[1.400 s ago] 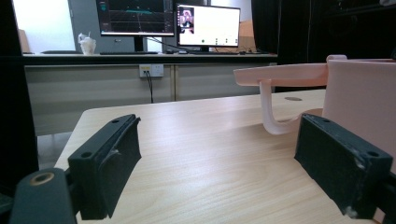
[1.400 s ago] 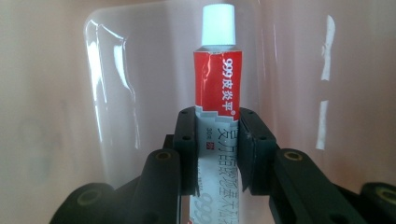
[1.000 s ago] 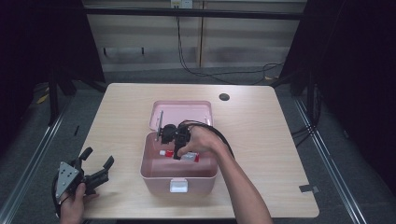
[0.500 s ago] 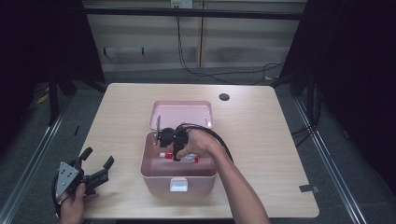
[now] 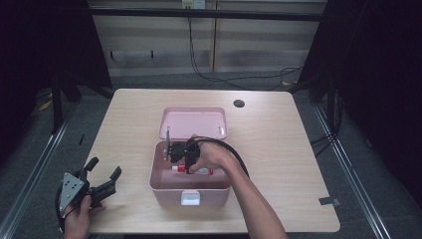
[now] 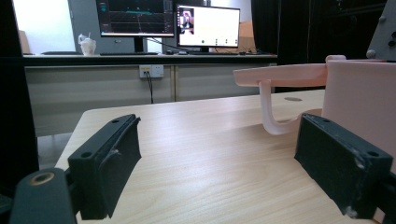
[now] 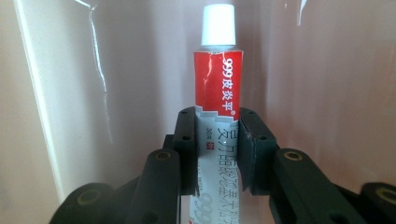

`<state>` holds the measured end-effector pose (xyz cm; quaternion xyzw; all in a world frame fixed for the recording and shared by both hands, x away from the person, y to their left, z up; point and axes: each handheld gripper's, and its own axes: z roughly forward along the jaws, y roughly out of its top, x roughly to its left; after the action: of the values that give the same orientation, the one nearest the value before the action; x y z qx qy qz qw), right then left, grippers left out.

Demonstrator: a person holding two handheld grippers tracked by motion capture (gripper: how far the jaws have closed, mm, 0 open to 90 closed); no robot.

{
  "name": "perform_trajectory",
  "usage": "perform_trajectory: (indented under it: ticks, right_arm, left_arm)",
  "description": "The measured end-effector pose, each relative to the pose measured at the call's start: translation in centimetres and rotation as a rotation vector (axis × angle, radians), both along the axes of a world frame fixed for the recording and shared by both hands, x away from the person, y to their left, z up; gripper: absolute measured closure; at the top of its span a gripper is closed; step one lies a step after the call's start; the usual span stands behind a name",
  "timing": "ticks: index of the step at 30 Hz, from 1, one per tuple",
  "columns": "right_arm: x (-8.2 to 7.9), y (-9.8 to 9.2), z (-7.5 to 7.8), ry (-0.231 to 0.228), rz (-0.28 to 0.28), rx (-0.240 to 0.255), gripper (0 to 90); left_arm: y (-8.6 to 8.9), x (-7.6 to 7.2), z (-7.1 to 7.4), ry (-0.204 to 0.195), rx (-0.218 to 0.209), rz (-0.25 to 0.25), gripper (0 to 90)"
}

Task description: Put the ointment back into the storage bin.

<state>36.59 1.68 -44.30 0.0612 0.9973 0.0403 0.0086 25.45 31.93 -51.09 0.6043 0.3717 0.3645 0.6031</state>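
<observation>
A pink box (image 5: 164, 185) stands open in the middle of the table, its lid (image 5: 194, 122) tipped back. My right gripper (image 5: 180, 159) reaches down inside it. In the right gripper view its jaws are shut on a red and white ointment tube (image 7: 218, 112) with a white cap, which points at the box's pink inner wall; the right gripper (image 7: 217, 149) pinches the tube's middle. The tube (image 5: 196, 171) lies low in the box under the hand. My left gripper (image 5: 102, 169) rests open at the table's front left corner with bare wood between its pads (image 6: 112, 163).
A dark round hole (image 5: 239, 103) sits near the table's far right. In the left gripper view the box wall (image 6: 359, 93) and its lid (image 6: 280, 77) stand close on the right. A cable (image 5: 234, 154) loops from the right gripper over the box rim.
The right gripper has shifted slightly left inside the box with the tube in its jaws. The left gripper has stayed in place.
</observation>
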Motion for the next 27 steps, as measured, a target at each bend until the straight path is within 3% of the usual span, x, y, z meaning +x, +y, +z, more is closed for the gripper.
perform_trajectory:
  ticks: [10,27]
  right_arm:
    - [-0.2,0.3,-0.7,-0.04,-0.003,-0.032,71.5]
    - [-0.3,0.1,-1.7,-0.051,-0.025,-0.053,71.2]
  left_arm:
    - [0.0,0.0,0.0,-0.001,-0.001,-0.001,13.9]
    - [0.0,0.0,0.0,-0.002,-0.005,0.001,13.9]
